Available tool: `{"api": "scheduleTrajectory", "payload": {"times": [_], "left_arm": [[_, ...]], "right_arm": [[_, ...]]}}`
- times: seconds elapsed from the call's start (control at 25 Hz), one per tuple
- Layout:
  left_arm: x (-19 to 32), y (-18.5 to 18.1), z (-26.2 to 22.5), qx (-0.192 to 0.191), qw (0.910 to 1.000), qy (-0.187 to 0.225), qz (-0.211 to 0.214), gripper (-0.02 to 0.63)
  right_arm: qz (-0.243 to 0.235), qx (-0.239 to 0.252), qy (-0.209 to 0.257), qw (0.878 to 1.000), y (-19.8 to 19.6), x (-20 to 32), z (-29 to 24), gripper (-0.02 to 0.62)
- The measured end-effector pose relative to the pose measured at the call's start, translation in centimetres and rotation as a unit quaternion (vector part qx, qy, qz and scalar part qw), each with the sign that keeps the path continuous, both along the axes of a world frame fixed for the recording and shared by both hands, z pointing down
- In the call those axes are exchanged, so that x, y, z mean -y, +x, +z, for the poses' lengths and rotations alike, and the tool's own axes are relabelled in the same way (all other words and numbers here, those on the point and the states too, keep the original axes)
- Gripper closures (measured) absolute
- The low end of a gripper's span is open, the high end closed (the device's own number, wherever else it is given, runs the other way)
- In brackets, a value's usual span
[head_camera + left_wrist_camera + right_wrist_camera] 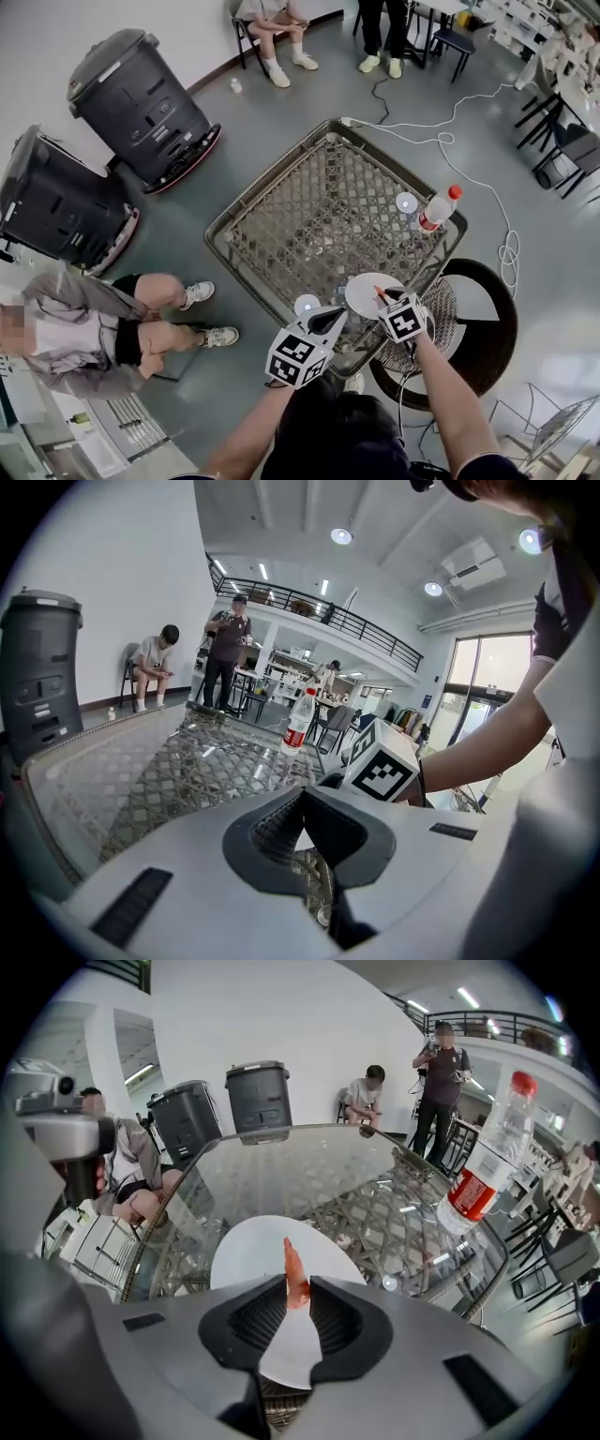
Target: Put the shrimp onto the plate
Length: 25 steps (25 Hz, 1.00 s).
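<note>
Over the plate (239, 1251), right gripper (297, 1284) clamps the shrimp (292, 1265); left gripper (302, 794) closed; bottle (483, 1176) label unreadable.

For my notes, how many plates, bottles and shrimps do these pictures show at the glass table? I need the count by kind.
plate: 1
bottle: 1
shrimp: 1
Total: 3

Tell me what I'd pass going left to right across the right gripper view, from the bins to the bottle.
First bin → second bin → shrimp → seated person → standing person → bottle.
</note>
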<state>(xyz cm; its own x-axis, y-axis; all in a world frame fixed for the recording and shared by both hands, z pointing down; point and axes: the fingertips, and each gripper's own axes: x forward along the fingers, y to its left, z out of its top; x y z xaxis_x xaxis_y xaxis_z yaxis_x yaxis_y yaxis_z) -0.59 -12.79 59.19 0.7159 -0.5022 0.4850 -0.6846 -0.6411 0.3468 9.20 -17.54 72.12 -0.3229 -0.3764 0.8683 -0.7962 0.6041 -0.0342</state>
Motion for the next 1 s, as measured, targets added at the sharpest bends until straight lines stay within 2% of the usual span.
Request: {"api": "scheduleTrajectory", "payload": {"times": [0.36,0.52,0.68,0.8,1.0], "left_arm": [[1.0,0.9,1.5,0.004,0.999,-0.021,0.04,0.597],[1.5,0.8,1.3,0.005,0.9989,-0.019,0.043,0.597],[1.5,0.6,1.0,0.007,0.9992,-0.017,0.037,0.597],[1.3,0.6,0.6,0.007,0.9995,-0.012,0.03,0.597],[1.1,0.4,-1.3,-0.004,1.0,0.001,0.007,0.597]], "right_arm": [[-0.016,-0.018,-0.014,1.0,-0.5,-0.4,1.4,0.515],[-0.028,-0.028,-0.006,0.999,-0.8,-0.1,1.6,0.515],[-0.02,-0.022,-0.003,1.0,-0.9,0.0,1.6,0.515],[-0.012,0.001,0.005,1.0,-1.0,0.1,0.5,0.514],[0.025,0.083,0.068,0.994,-1.2,1.1,-5.5,0.515]]}}
